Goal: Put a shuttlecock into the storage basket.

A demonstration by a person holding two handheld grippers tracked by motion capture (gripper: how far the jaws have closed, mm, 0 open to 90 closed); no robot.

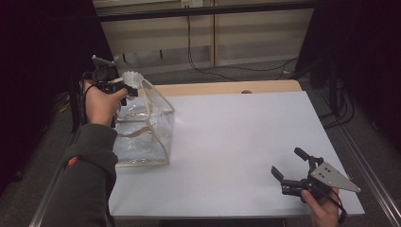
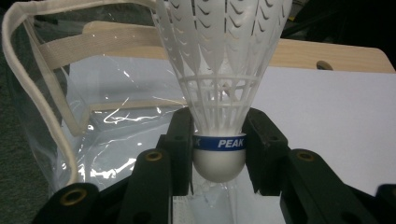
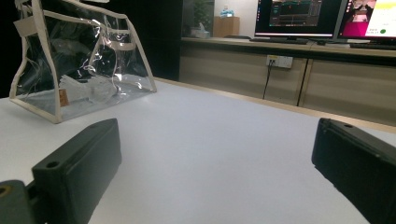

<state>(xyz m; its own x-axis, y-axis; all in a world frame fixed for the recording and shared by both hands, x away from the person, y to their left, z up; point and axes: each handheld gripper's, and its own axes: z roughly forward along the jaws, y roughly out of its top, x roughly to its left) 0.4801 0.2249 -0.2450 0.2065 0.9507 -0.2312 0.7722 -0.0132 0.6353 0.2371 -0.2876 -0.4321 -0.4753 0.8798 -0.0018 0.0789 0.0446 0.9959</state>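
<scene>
I count one shuttlecock (image 2: 219, 70) above the bag (image 1: 146, 137), one clear bag on the bench (image 1: 246, 142), and two grippers.

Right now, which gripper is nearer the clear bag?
Left. The left gripper holds a shuttlecock over the clear bag; the right gripper rests far across the table.

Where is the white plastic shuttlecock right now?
The white plastic shuttlecock is clamped by its rounded cork base in the left tool, at the high view's left, held over the open top of the clear plastic bag with cream trim.
</scene>
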